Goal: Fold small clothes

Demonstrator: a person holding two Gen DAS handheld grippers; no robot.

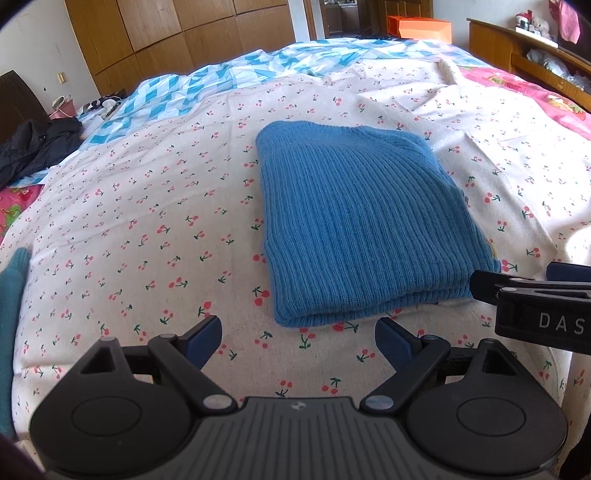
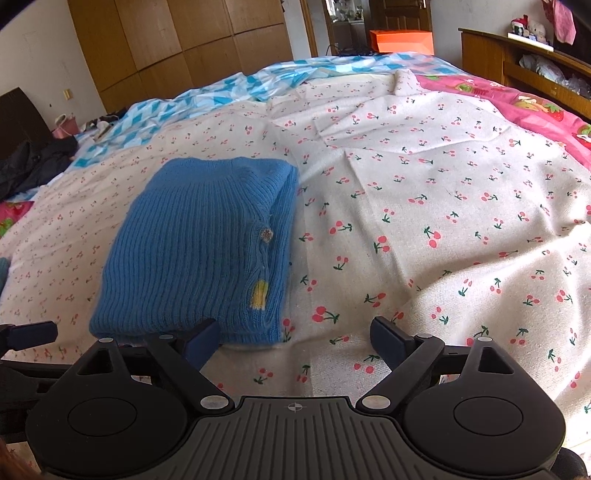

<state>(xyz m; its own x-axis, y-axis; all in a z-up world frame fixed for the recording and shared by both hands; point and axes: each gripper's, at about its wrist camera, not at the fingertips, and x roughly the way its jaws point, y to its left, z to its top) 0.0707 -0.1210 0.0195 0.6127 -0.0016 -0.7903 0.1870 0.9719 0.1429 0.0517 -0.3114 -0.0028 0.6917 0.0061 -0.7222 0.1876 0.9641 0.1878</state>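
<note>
A blue ribbed knit sweater point(image 1: 364, 229) lies folded into a neat rectangle on the cherry-print sheet point(image 1: 147, 221). It also shows in the right wrist view point(image 2: 192, 251), with a small button and a yellow patch on its right edge. My left gripper point(image 1: 298, 338) is open and empty, just in front of the sweater's near edge. My right gripper point(image 2: 295, 338) is open and empty, by the sweater's near right corner; its left finger point(image 2: 201, 341) overlaps the hem. The right gripper also shows at the right edge of the left wrist view point(image 1: 532, 295).
A teal garment point(image 1: 11, 317) lies at the left edge. Dark clothing point(image 1: 33, 147) is piled at the far left. A blue-white quilt point(image 1: 221, 74) and a pink strawberry cover point(image 2: 517, 107) lie further back. Wooden wardrobe, shelf and an orange box point(image 1: 421, 26) stand behind the bed.
</note>
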